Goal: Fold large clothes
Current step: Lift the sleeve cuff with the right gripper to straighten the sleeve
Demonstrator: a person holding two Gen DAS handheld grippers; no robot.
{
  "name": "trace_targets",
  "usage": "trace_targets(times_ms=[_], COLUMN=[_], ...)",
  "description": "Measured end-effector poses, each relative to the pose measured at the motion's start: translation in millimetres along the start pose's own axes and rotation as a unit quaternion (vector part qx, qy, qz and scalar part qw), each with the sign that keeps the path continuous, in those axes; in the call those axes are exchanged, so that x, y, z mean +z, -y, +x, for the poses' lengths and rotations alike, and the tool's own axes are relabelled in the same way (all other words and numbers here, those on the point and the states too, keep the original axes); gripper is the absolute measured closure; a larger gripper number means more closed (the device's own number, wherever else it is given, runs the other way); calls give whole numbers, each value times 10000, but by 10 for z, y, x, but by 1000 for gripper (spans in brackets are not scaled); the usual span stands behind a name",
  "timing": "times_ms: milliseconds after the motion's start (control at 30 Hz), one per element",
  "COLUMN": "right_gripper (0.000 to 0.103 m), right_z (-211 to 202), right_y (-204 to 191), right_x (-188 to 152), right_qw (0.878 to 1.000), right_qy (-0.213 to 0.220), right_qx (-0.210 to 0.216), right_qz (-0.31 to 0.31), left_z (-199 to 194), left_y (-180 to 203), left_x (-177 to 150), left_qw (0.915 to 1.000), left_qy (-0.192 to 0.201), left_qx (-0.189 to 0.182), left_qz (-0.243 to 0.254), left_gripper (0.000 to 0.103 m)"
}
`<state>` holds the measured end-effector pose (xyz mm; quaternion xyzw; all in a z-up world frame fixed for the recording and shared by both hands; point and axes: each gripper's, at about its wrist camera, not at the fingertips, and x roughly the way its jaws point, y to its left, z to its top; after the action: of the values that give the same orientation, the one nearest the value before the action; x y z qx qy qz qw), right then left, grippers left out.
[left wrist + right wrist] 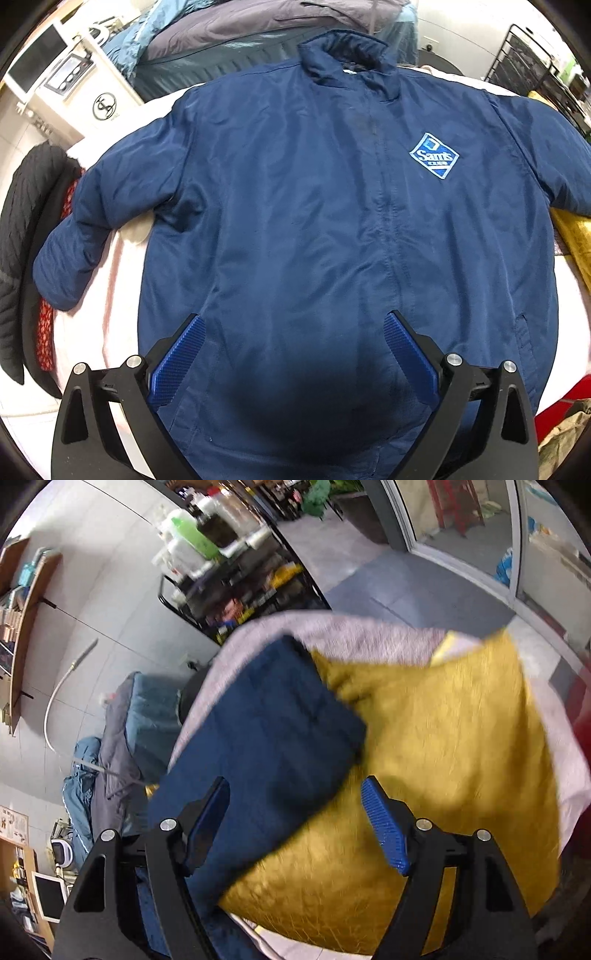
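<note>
Navy padded zip jacket (pixel 314 221) lies spread front-up on the pink-covered desk (pixel 122 266), ready for folding. Left claw (pixel 293 341) gapes empty over its hem. Right claw (pixel 295 827), wide, empty, straddles its sleeve (pixel 266 738) atop a mustard garment (pixel 443 757), probably for the sleeve fold.

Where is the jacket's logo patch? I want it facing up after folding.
In the left wrist view, the logo patch sits on the navy jacket, right of the zipper and below the collar, facing up.
</note>
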<state>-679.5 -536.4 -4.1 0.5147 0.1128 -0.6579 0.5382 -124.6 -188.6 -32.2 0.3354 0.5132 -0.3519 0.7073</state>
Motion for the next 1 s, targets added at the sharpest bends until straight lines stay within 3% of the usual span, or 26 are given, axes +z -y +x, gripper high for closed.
trace_targets(times_ms=[200,300,367,433,667,833,1000], right_gripper=[30,45,68,83,88,88,88], right_z=[209,308,357,341,38,-141,10], right_y=[-54,-78,-74,-127,-1036,-2093,-3238], right_x=[46,108,139,147,79,-257,-1168], right_qw=[9997,9997,9997,9996,9940,9701,9223], right_qy=[248,238,180,178,411,346,-322], right_qx=[26,-81,-104,91,436,931,1409], right_qz=[-65,-56,105,207,-916,-2212,-3585], left_z=[-19,-22,-19,-13,77,92,70], left_y=[138,115,58,-40,-428,-614,-770], left_x=[1,-29,-55,-93,-269,-358,-433], left_qw=[9996,9994,9996,9998,9980,9958,9936], left_qy=[69,107,111,97,-25,18,113], left_qx=[26,118,138,146,209,160,73], left_qz=[290,292,200,23,-601,-903,-1123], left_gripper=[7,7,7,7,7,7,7])
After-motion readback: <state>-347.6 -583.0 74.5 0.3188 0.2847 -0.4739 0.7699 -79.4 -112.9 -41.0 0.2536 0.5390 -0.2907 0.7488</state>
